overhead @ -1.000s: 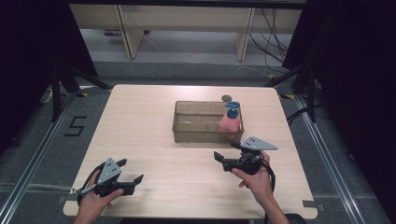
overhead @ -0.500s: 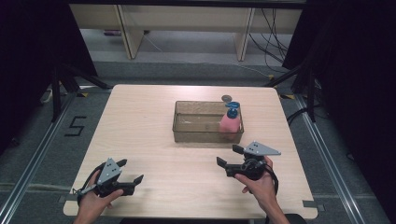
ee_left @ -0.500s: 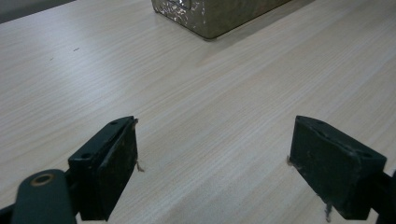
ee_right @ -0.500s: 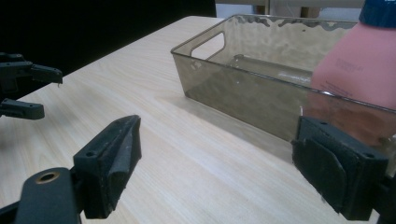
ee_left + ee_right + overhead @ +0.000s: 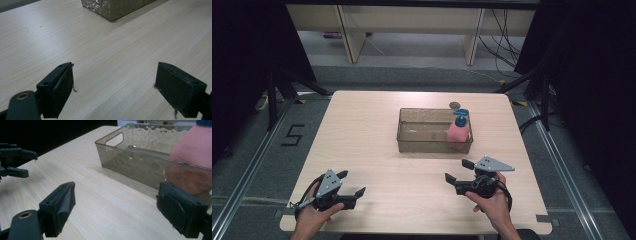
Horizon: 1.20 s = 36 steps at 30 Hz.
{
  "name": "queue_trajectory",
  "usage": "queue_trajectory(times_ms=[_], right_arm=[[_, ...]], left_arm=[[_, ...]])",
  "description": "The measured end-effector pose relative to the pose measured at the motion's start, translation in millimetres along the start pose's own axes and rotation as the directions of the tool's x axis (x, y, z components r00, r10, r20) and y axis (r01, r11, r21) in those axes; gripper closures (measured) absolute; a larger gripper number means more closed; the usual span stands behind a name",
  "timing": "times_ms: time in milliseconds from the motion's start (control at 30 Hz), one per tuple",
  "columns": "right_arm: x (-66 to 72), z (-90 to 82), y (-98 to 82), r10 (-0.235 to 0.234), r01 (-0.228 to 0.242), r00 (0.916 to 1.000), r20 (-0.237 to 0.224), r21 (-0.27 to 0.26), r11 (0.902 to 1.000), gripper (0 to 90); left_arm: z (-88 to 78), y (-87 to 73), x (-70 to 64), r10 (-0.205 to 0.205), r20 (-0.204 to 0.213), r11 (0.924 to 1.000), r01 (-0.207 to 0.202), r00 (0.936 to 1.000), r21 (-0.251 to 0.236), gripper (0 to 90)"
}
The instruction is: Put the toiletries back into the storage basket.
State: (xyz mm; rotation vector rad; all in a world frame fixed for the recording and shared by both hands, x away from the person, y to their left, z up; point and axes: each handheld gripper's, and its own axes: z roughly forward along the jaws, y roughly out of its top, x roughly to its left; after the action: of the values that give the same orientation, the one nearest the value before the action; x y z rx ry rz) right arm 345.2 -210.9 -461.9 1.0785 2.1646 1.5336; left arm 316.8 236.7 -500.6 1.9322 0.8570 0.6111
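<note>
High view: right gripper [image 5: 458, 170] had pulled back toward the table's near edge vs a sec earlier, jaws spread, holding nothing, so looked like a release just done. Pink bottle [image 5: 458, 133] stood upright in the bin's [image 5: 432, 144] right end, well apart, ahead. Left gripper [image 5: 351, 183] idle, jaws spread too.

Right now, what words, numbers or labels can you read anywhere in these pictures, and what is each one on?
"5": black mark on the floor left of the table.
Small print on the pink bottle standing in the clear bin: too blurred to read.
Nothing else legible.
</note>
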Motion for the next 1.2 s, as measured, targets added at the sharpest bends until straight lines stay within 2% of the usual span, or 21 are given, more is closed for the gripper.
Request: queue_trajectory(times_ms=[33, 67, 100, 167, 200, 233, 300, 400, 433, 467, 633, 667, 733, 767, 833, 900, 933, 967, 1033, 1100, 1200], right_arm=[[0.3, -0.5, -0.5, 0.000, 0.000, 1.0000, -0.002, 0.003, 1.0000, 16.3], [3.1, -3.1, -1.3, 0.036, -0.036, 0.9994, 0.002, 0.027, 0.9990, 16.2], [1.3, -0.7, -2.4, 0.008, -0.008, 0.9999, -0.011, 0.004, 1.0000, 16.0], [1.4, -2.9, -4.0, -0.004, 0.004, 1.0000, -0.008, 0.015, 0.9999, 16.0], [4.3, -3.7, -5.6, 0.028, -0.028, 0.9994, -0.019, 0.024, 0.9993, 16.0], [1.6, -4.7, -5.8, -0.019, 0.019, 0.9998, -0.006, 0.030, 0.9994, 16.0], [1.9, -4.6, -8.0, -0.021, 0.022, 0.9997, -0.011, 0.027, 0.9994, 16.1], [2.7, -6.0, -10.7, -0.001, 0.002, 0.9995, -0.031, 0.038, 0.9993, 16.1], [4.4, -6.7, -12.2, 0.017, -0.016, 0.9997, -0.018, 0.032, 0.9994, 16.1], [2.5, -8.0, -12.5, -0.016, 0.016, 0.9997, -0.018, 0.040, 0.9991, 16.1], [4.0, -10.5, -18.5, 0.003, -0.001, 0.9996, -0.027, 0.059, 0.9982, 16.1], [3.2, -10.9, -19.2, -0.016, 0.017, 0.9997, -0.020, 0.049, 0.9987, 16.1], [6.3, -11.6, -20.9, 0.024, -0.023, 0.9996, -0.016, 0.058, 0.9980, 16.0], [5.1, -13.2, -21.0, -0.002, 0.003, 0.9997, -0.025, 0.050, 0.9988, 15.9], [5.6, -15.3, -22.3, -0.009, 0.010, 0.9998, -0.018, 0.051, 0.9987, 15.9], [7.9, -16.0, -24.4, 0.019, -0.017, 0.9995, -0.027, 0.061, 0.9980, 15.9], [6.6, -17.5, -24.5, -0.007, 0.008, 0.9998, -0.018, 0.063, 0.9980, 15.9], [8.7, -18.9, -25.0, 0.016, -0.014, 0.9998, -0.014, 0.081, 0.9966, 15.9], [7.7, -19.1, -25.8, -0.025, 0.025, 0.9997, -0.001, 0.076, 0.9968, 15.9], [11.1, -19.5, -27.4, -0.003, 0.003, 1.0000, 0.002, 0.074, 0.9973, 15.9], [9.6, -20.1, -28.6, -0.034, 0.033, 0.9994, 0.006, 0.087, 0.9956, 15.9]], left_arm=[[0.0, 0.1, 0.1, 0.002, 0.000, 1.0000, -0.002, 1.0000, -0.001, 14.8], [0.0, 0.1, 0.2, 0.002, 0.000, 1.0000, -0.002, 1.0000, -0.002, 14.8], [-0.1, 0.1, 0.2, 0.002, 0.000, 1.0000, -0.002, 1.0000, -0.002, 14.8], [0.0, 0.2, 0.2, 0.003, 0.000, 1.0000, -0.003, 1.0000, -0.002, 14.8], [0.0, 0.2, 0.1, 0.001, 0.000, 1.0000, -0.001, 1.0000, -0.002, 14.8], [0.1, 0.1, -0.1, 0.000, 0.000, 1.0000, 0.000, 1.0000, -0.002, 14.8], [0.0, 0.1, -0.3, -0.002, 0.003, 1.0000, 0.002, 1.0000, 0.002, 14.8], [0.0, 0.2, -0.1, 0.000, 0.000, 1.0000, 0.000, 1.0000, -0.002, 14.8], [0.0, 0.2, 0.0, 0.001, 0.000, 1.0000, -0.001, 1.0000, -0.002, 14.8], [0.0, 0.2, -0.2, -0.001, 0.000, 1.0000, 0.001, 1.0000, -0.002, 14.8], [0.0, 0.3, 0.0, 0.004, 0.001, 1.0000, -0.004, 1.0000, -0.003, 14.8], [0.0, 0.2, -0.3, 0.000, 0.001, 1.0000, 0.000, 1.0000, -0.001, 14.8], [0.0, 0.1, -0.3, -0.002, 0.004, 1.0000, 0.002, 1.0000, 0.003, 14.8], [0.0, 0.1, -0.3, 0.000, 0.004, 1.0000, 0.000, 1.0000, 0.003, 14.8], [0.1, 0.1, -0.4, 0.003, 0.003, 1.0000, -0.003, 1.0000, 0.003, 14.8], [0.2, 0.1, -0.5, 0.004, 0.004, 1.0000, -0.004, 1.0000, 0.006, 14.8], [0.3, 0.0, -0.6, 0.004, 0.005, 1.0000, -0.004, 1.0000, 0.007, 14.8], [0.2, 0.0, -0.6, 0.004, 0.005, 1.0000, -0.004, 1.0000, 0.008, 14.8], [0.2, 0.0, -0.5, 0.004, 0.004, 1.0000, -0.004, 1.0000, 0.006, 14.8], [0.1, 0.0, -0.4, 0.004, 0.003, 1.0000, -0.004, 1.0000, 0.006, 14.8], [0.3, 0.1, -0.4, 0.006, 0.005, 1.0000, -0.006, 1.0000, 0.006, 14.8]])
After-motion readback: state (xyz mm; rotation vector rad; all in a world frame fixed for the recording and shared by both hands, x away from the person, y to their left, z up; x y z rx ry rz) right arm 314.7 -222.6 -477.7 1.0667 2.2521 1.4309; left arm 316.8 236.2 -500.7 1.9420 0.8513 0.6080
